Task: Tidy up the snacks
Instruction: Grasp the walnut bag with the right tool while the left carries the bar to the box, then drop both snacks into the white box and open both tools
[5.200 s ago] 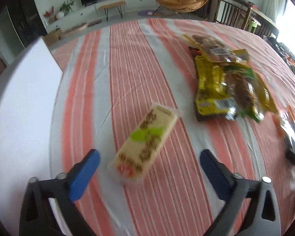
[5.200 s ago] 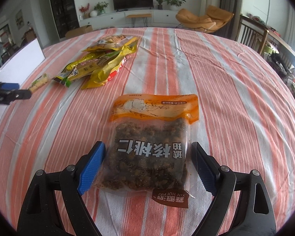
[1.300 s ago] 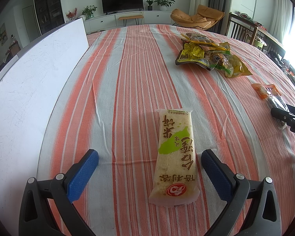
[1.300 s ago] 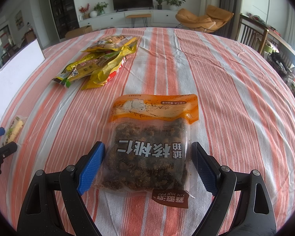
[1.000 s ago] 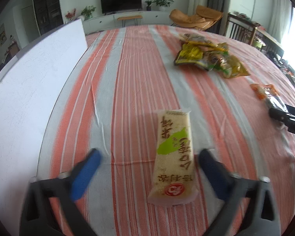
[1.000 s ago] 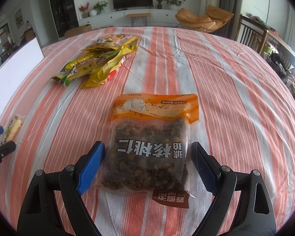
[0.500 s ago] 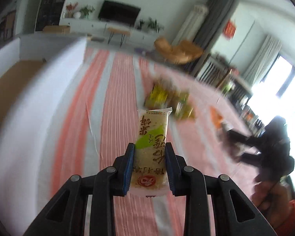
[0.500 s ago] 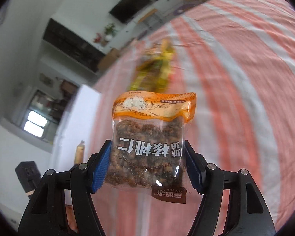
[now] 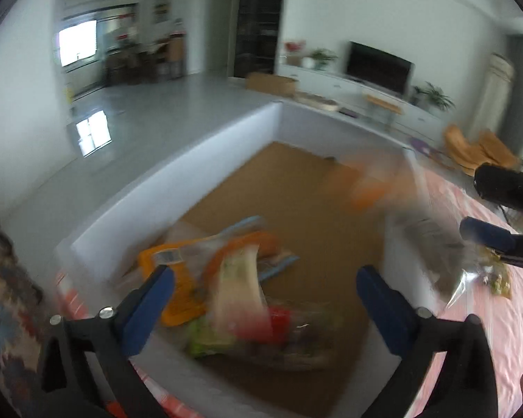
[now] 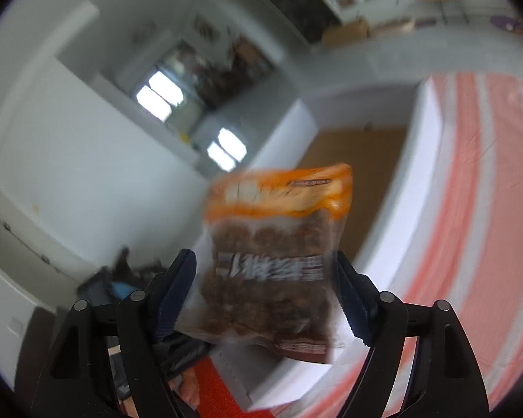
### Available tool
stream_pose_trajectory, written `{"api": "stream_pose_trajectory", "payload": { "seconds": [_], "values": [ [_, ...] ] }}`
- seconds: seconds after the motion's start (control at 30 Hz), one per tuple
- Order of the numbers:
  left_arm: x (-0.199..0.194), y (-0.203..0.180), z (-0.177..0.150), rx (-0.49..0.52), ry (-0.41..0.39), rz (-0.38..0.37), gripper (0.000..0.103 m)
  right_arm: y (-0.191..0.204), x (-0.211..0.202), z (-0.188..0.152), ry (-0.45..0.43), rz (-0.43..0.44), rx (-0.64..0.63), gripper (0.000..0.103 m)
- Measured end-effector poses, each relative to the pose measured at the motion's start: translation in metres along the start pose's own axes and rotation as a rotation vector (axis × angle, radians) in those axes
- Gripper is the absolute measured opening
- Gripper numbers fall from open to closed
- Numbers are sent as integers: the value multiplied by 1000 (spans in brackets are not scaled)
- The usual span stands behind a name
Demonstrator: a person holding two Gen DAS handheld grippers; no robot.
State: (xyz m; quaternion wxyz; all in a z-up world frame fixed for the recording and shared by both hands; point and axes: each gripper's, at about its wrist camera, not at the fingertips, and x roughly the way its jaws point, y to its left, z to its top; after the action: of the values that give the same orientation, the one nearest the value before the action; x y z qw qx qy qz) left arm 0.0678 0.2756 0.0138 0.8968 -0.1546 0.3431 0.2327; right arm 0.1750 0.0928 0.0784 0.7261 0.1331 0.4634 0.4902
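- The white-walled cardboard box with a brown floor (image 9: 226, 132) is taken as the landmark; it stands at the edge of the counter covered by an orange-and-white striped cloth (image 10: 477, 181).
- The left tool (image 9: 265, 299) is seen above the near end of the box, its blue-padded jaws opening and standing wide apart, with nothing pressed by them.
- The pale, long snack packet with a green patch and a red mark (image 9: 240, 299) is seen blurred between and below the left jaws, free of both pads, over the near part of the box floor.
- Other blurred snack bags, orange and light blue (image 9: 191, 261), are seen lying inside the box at its near end.
- The right tool (image 10: 265, 289) is shown beside the box's counter-side wall, its jaws opening.
- The clear bag of dark brown nuts with an orange top band (image 10: 279, 244) is seen between the right jaws, upright and blurred; a gap shows at the left pad, and contact at the right pad cannot be told.
- In the left wrist view, an orange blur (image 9: 369, 188) is seen over the far right part of the box.
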Motion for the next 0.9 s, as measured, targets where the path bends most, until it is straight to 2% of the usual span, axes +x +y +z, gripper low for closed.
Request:
{"api": "stream_pose_trajectory", "payload": {
  "seconds": [0.1, 0.2, 0.3, 0.4, 0.53, 0.6, 0.7, 0.77, 0.8, 0.9],
  "values": [
    [11, 7, -12, -50, 23, -18, 103, -1, 8, -5, -16, -65, -30, 81],
    [17, -1, -18, -68, 19, -22, 103, -22, -14, -17, -68, -121, -46, 81],
    [13, -16, -25, -54, -8, -31, 103, -61, -49, -32, -112, -224, -60, 81],
    [10, -28, -18, 1, -31, -24, 103, -120, -90, -60, -138, -408, -69, 81],
    [-11, -45, -9, 52, -95, 4, 103, -204, -150, -109, -108, -683, 5, 81],
    [-21, -51, -7, 55, -126, -2, 103, -232, -181, -128, -119, -783, 35, 81],
    [-36, -68, -2, 64, -164, -50, 103, -260, -228, -152, -147, -913, 71, 81],
    [-50, -83, -1, 91, -184, -98, 103, -276, -250, -165, -152, -955, 99, 81],
    [-56, -90, 0, 104, -190, -123, 103, -281, -254, -168, -152, -964, 110, 81],
    [-72, -128, -13, 169, -174, -271, 103, -283, -264, -179, -174, -958, 116, 81]
  ]
}}
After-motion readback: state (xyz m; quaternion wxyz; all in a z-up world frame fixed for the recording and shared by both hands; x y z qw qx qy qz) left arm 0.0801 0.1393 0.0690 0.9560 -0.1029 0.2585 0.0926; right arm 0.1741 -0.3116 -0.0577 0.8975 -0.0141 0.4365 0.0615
